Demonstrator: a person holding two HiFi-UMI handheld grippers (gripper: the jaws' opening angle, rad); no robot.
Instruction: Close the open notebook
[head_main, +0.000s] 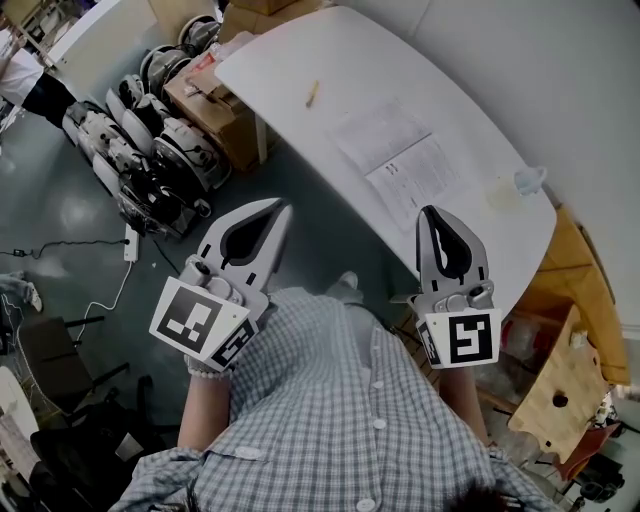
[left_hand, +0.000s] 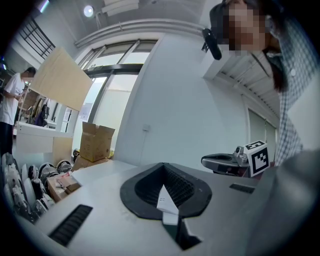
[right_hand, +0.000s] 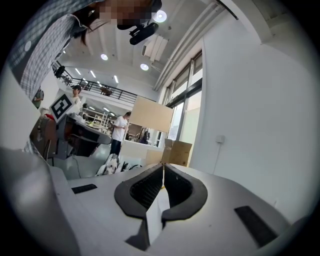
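The open notebook (head_main: 400, 160) lies flat on the white table (head_main: 300, 55), its printed pages facing up. My left gripper (head_main: 279, 207) is shut and empty, hovering over the floor to the left of the table's near edge, well short of the notebook. My right gripper (head_main: 430, 211) is also shut and empty, with its tip at the table's near edge just below the notebook. In the left gripper view the jaws (left_hand: 163, 165) meet at the tip and nothing is held. In the right gripper view the jaws (right_hand: 163, 165) are pressed together.
A small yellowish stick (head_main: 312, 93) lies on the table beyond the notebook. A pale object (head_main: 530, 180) sits at the right end. Cardboard boxes (head_main: 215, 110) and several black-and-white devices (head_main: 150, 150) crowd the floor at left. Wooden pieces (head_main: 560, 390) stand at right. A person (right_hand: 120, 127) stands far off.
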